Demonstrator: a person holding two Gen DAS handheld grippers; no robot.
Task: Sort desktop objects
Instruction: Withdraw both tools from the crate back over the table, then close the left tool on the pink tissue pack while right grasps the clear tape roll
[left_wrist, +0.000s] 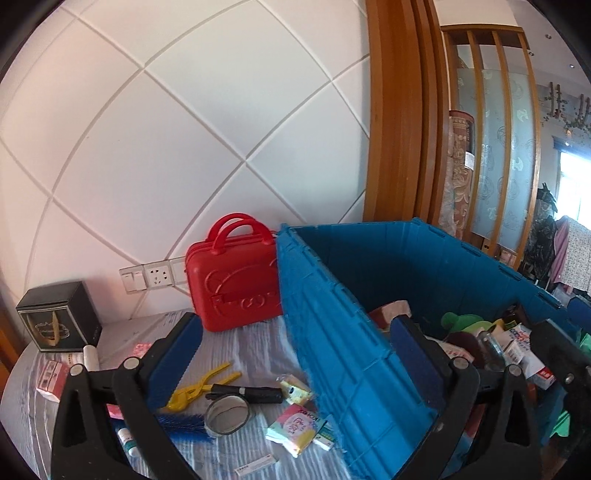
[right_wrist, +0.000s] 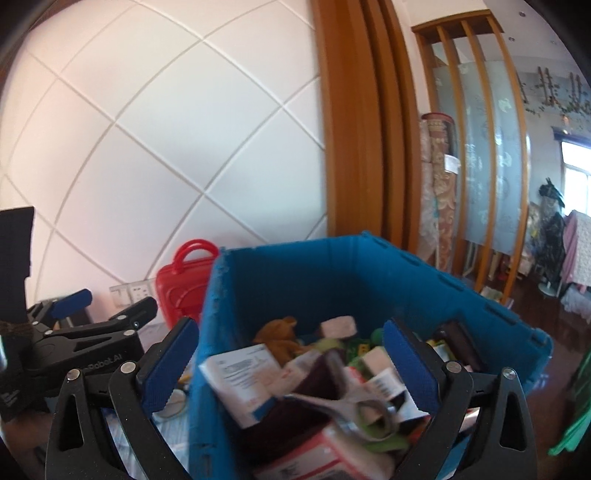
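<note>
Blue plastic crate (left_wrist: 332, 332) takes up most of the desk, already stuffed with boxes and a plush, so I'd guess it's the drop bin. Its near wall sits right between each gripper's fingers, a rim to clear. Red case (left_wrist: 236, 280) is parked behind against the wall, out of the way. Loose stuff still on the table: tape roll (left_wrist: 227, 413), yellow clip (left_wrist: 199, 386), tissue pack (left_wrist: 295, 430). Left gripper (left_wrist: 295, 365) and right gripper (right_wrist: 291, 369) both gape wide, holding nothing.
</note>
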